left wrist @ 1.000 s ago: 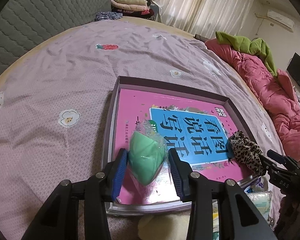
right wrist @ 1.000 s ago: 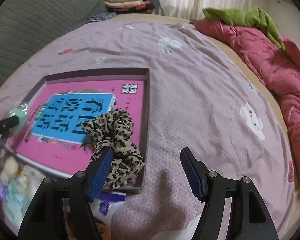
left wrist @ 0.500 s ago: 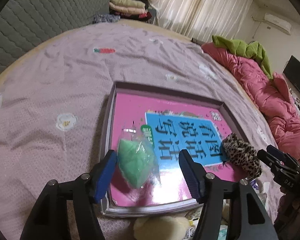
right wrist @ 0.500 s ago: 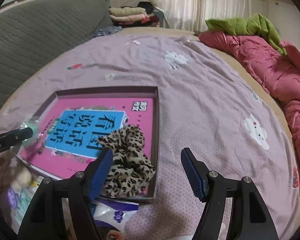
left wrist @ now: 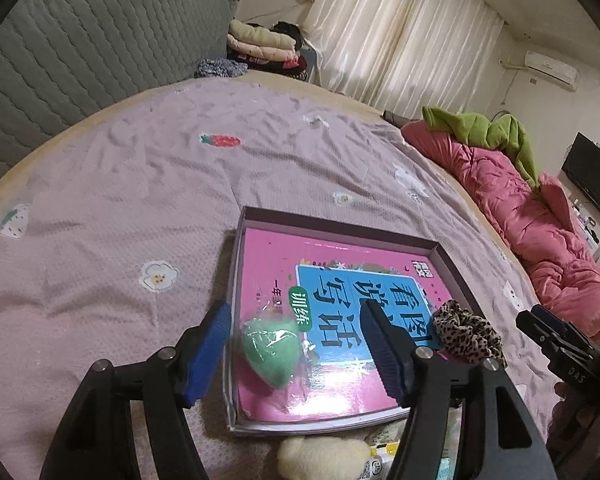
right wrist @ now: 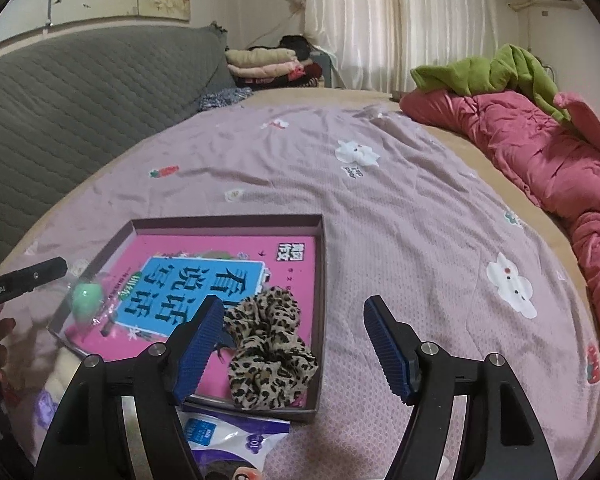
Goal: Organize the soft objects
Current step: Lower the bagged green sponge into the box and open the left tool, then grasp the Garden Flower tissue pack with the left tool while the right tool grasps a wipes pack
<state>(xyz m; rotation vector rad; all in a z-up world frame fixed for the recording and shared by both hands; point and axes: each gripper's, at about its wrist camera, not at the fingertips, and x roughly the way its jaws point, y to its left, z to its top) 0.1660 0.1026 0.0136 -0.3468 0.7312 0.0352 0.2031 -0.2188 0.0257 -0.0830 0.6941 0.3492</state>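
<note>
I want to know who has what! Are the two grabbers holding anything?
No. The left gripper has just opened, leaving the green sponge in the tray; the right gripper is open too.

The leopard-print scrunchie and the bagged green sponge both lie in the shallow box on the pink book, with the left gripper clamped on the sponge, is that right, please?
Not quite: the left gripper is open, its jaws just opened, pads clear of the green sponge, as the left wrist view shows. The leopard-print scrunchie and sponge do lie in the shallow box on the pink book.

We see a green sponge (left wrist: 271,354) and a leopard-print scrunchie (right wrist: 269,346) on a pink book (left wrist: 340,332) with a blue title panel. The bedsheet (left wrist: 112,216) is mauve with flower and strawberry motifs; the quilt (right wrist: 548,160) is pink-red under a green garment (right wrist: 488,70).
</note>
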